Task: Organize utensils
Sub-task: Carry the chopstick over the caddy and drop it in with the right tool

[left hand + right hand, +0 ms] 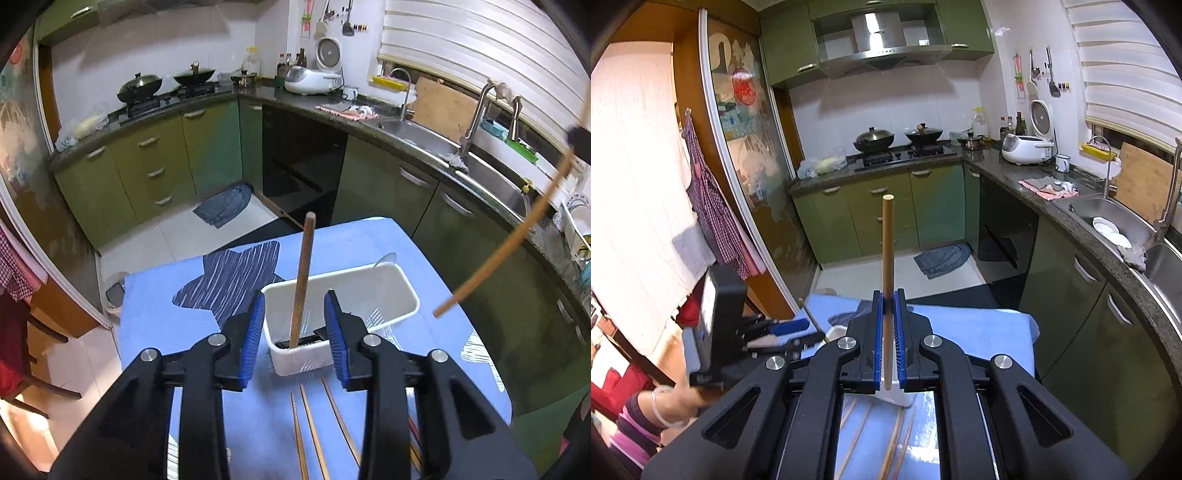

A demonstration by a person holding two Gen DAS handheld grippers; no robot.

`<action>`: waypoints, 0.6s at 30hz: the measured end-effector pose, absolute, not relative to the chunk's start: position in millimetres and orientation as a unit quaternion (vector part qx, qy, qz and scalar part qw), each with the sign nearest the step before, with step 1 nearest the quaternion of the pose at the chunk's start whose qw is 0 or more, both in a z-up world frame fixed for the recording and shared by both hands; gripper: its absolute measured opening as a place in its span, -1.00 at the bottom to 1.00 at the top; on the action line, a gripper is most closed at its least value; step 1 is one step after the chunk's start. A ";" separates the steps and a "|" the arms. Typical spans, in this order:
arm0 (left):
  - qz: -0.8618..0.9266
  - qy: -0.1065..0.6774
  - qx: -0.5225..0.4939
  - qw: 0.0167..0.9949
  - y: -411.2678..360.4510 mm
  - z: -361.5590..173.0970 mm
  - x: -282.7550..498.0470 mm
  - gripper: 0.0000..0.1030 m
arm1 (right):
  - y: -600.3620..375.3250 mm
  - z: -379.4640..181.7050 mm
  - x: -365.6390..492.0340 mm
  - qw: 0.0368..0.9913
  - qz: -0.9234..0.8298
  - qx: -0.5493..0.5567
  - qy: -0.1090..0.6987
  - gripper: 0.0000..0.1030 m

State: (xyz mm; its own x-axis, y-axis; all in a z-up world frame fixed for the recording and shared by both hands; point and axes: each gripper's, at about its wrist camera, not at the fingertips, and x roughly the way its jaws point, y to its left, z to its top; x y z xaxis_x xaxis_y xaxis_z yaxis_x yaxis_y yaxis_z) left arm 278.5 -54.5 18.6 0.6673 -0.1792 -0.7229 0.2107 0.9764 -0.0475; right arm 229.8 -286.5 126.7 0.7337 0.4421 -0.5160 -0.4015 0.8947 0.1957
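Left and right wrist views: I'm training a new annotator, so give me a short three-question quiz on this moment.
1. True or false: the left gripper is shut on the brown-handled utensil.
2. What does the right gripper hold? A) a spoon B) a light wooden chopstick C) nothing
3. Fill in: the brown-handled utensil stands in the white ____ on the blue tablecloth.

Key: 1 false, its fingers are spread open on either side of the bin. 2 B. 3 bin. More chopsticks lie on the cloth nearer the camera.
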 end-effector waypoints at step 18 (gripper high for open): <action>-0.115 0.406 0.037 0.906 -32.5 9.7 211.5 -0.38 | -245.1 35.0 292.6 0.913 0.206 0.014 0.351 -0.86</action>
State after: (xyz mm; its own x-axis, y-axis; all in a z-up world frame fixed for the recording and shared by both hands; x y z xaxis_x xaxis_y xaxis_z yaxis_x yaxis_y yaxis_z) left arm 211.5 -32.5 9.7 0.6441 -0.1787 -0.7438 0.2389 0.9707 -0.0263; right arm 292.6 -245.2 35.0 0.6692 0.3867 -0.6345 -0.3667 0.9146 0.1707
